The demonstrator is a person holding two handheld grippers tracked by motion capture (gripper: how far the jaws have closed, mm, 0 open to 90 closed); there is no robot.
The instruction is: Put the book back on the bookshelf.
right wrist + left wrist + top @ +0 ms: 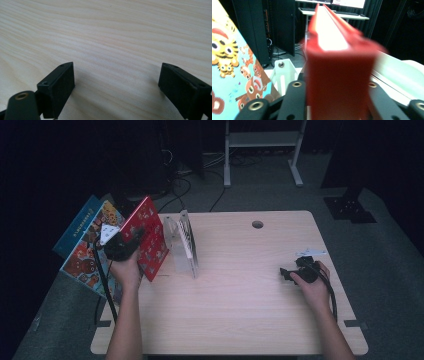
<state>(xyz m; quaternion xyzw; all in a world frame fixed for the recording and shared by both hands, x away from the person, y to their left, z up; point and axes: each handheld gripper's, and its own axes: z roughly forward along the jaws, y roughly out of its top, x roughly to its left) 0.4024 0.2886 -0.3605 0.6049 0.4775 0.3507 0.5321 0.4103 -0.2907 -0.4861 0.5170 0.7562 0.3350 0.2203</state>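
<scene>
My left gripper (121, 246), at the left of the high view, has the red book (148, 237) between its jaws, spine toward me in the left gripper view, where the book (337, 75) fills the centre and the black jaws flank it closely; whether the pads press on it I cannot tell. I judge the work midway: the book stands on edge, tilted, beside the clear rack (182, 245), not yet slotted in. Its long axis runs from lower right to upper left, top edge pointing away. Two picture books (87, 247) wait beyond the table's (240, 310) left edge. My right gripper (292, 273) rests at right, jaws wide apart and empty.
</scene>
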